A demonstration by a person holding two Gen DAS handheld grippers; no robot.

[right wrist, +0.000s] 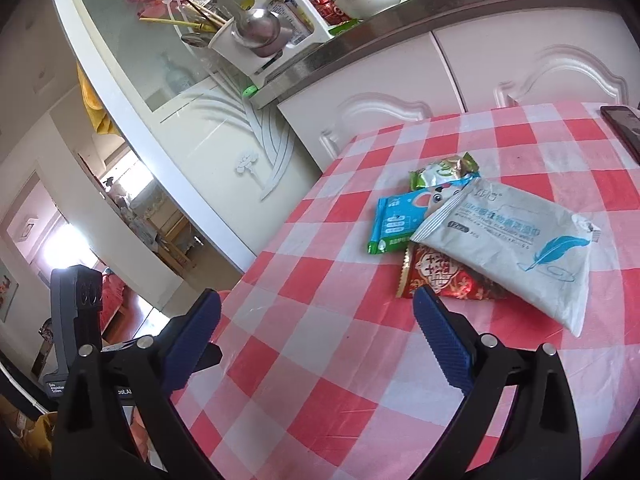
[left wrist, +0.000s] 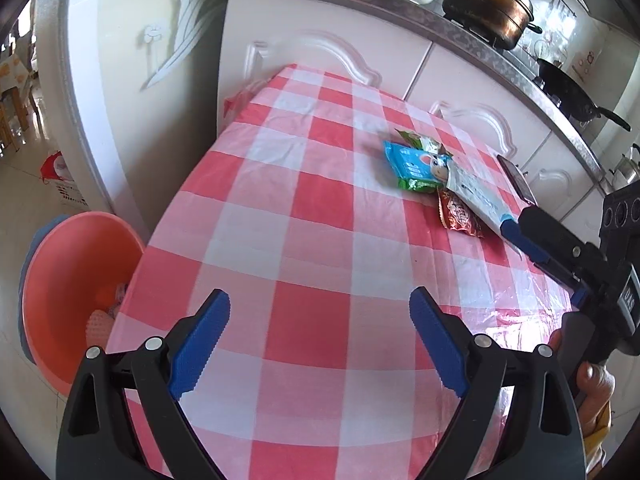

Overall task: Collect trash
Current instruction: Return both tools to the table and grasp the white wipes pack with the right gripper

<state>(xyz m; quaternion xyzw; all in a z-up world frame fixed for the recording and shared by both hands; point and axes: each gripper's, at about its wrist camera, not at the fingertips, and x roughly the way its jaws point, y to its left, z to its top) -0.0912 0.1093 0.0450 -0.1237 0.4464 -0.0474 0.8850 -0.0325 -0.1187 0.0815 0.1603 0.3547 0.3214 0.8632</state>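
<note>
A pile of wrappers lies on the red-and-white checked table [left wrist: 304, 216]: a pale grey wipes packet [right wrist: 516, 244] on top, a blue packet [right wrist: 394, 222], a green wrapper [right wrist: 444, 168] and a red wrapper [right wrist: 436, 276]. The pile also shows in the left wrist view [left wrist: 432, 176]. My right gripper [right wrist: 318, 320] is open and empty, just short of the red wrapper; it also shows in the left wrist view [left wrist: 536, 236]. My left gripper [left wrist: 320, 316] is open and empty over the table's near part. An orange basin [left wrist: 68, 280] holding some trash sits on the floor left of the table.
A dark phone [right wrist: 624, 124] lies at the table's far right edge. White cabinets [left wrist: 340, 56] stand behind the table. The counter carries a pot [left wrist: 484, 4], a wok [left wrist: 572, 92], bowls and a utensil rack [right wrist: 256, 36]. A glass door [right wrist: 168, 92] stands at the left.
</note>
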